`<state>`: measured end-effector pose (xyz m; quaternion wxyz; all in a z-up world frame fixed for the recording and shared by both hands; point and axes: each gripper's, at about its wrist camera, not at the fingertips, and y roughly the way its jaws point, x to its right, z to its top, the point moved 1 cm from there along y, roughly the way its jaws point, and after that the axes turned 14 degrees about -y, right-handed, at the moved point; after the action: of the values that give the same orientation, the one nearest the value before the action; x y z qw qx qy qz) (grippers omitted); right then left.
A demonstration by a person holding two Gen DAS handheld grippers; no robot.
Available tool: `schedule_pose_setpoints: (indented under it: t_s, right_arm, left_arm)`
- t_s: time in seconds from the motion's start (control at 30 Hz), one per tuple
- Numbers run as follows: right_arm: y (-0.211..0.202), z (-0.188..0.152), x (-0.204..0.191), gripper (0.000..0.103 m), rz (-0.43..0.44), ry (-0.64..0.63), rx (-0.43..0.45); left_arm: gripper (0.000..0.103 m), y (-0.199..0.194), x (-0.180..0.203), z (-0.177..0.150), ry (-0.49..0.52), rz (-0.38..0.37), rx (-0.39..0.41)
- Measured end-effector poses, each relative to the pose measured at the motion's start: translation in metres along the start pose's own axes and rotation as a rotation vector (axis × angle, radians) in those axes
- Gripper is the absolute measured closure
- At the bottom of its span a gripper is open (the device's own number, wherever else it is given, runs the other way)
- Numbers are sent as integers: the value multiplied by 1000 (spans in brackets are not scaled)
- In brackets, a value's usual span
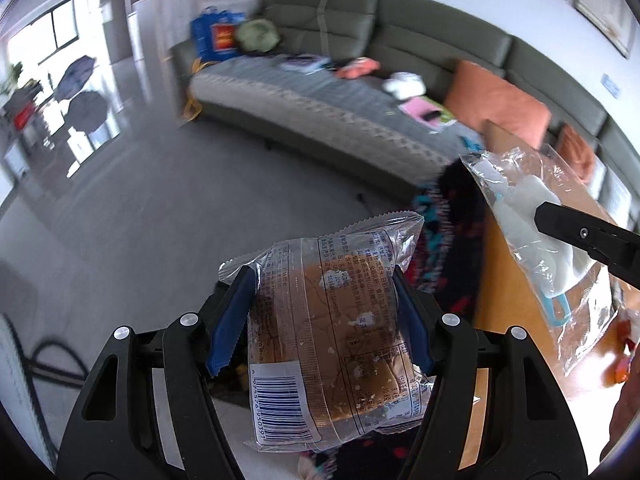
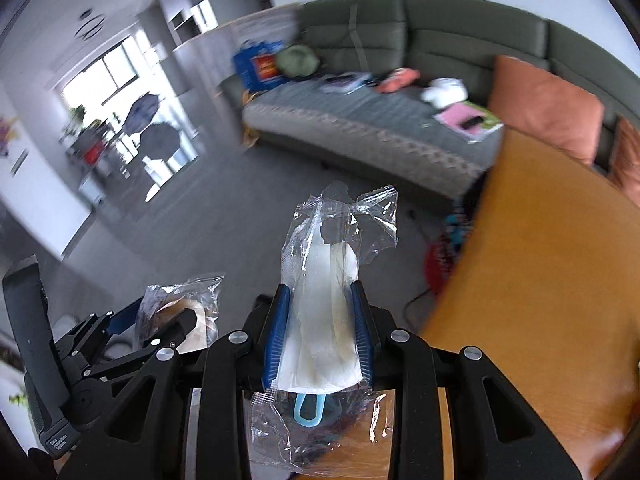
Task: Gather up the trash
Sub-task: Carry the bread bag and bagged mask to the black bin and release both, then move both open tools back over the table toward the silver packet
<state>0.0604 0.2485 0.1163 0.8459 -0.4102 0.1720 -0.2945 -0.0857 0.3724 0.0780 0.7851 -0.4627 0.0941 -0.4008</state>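
In the left wrist view my left gripper [image 1: 324, 304] is shut on a clear bread wrapper [image 1: 340, 344] with a brown bun and a barcode; both blue pads press its sides. The same wrapper [image 2: 184, 312] and left gripper [image 2: 160, 326] show at lower left in the right wrist view. My right gripper [image 2: 320, 308] is shut on a clear plastic bag [image 2: 332, 300] holding white tissue and a small blue loop. That bag [image 1: 536, 248] hangs at the right of the left wrist view, with one black finger of the right gripper across it. Both are held above the floor beside a wooden table.
A wooden table [image 2: 540, 280] fills the right side. A long green sofa [image 1: 360, 92] with orange cushions [image 1: 496, 104], clothes and a blue bag [image 1: 214, 36] lines the far wall. Grey floor [image 1: 160, 208] spreads to the left toward bright windows and two umbrellas [image 1: 82, 92].
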Motion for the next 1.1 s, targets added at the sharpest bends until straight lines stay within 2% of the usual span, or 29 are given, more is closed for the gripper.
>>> schedule_pose_setpoints:
  t_s: [0.13,0.33,0.4,0.43,0.47,0.5,0.53,0.6,0.7,0.9,1.1]
  right_arm:
    - [25,8,-38,70,53,-50,-33]
    - [60,16,-85,70,126,-104,-88]
    - [72,19,-95,60,154,-114,-104]
    - [79,22,-101,45,167,-119,-115]
    - [80,22,-104,35,162,-119,-114]
    - [83,25,-107,34,151,-120,-105]
    - [86,29,-111,34,144,-126,-102]
    - [88,32,-112,34,144,-124,-101]
    - [90,36,-115,34,152,-123,-95]
    - [89,38,-113,34,165,-114,-87]
    - [81,38,-101,34,163,-99,-69]
  left_arm:
    - [38,5,-47,2,-58,62,-21]
    - [38,17,-93,1,-111,129,-59]
    - [38,22,-103,0,-119,147,-74]
    - [34,26,-107,1,-118,156,-85]
    - [29,32,-109,1,-111,179,-100]
    - [15,35,-110,3,-109,197,-96]
    - [6,34,-113,4,-110,211,-79]
    - [6,32,-117,9,-118,241,-50]
    - [6,35,-123,15,-130,249,-58]
    - [6,34,-131,14,-136,250,-62]
    - [6,31,-122,11,-117,241,-63]
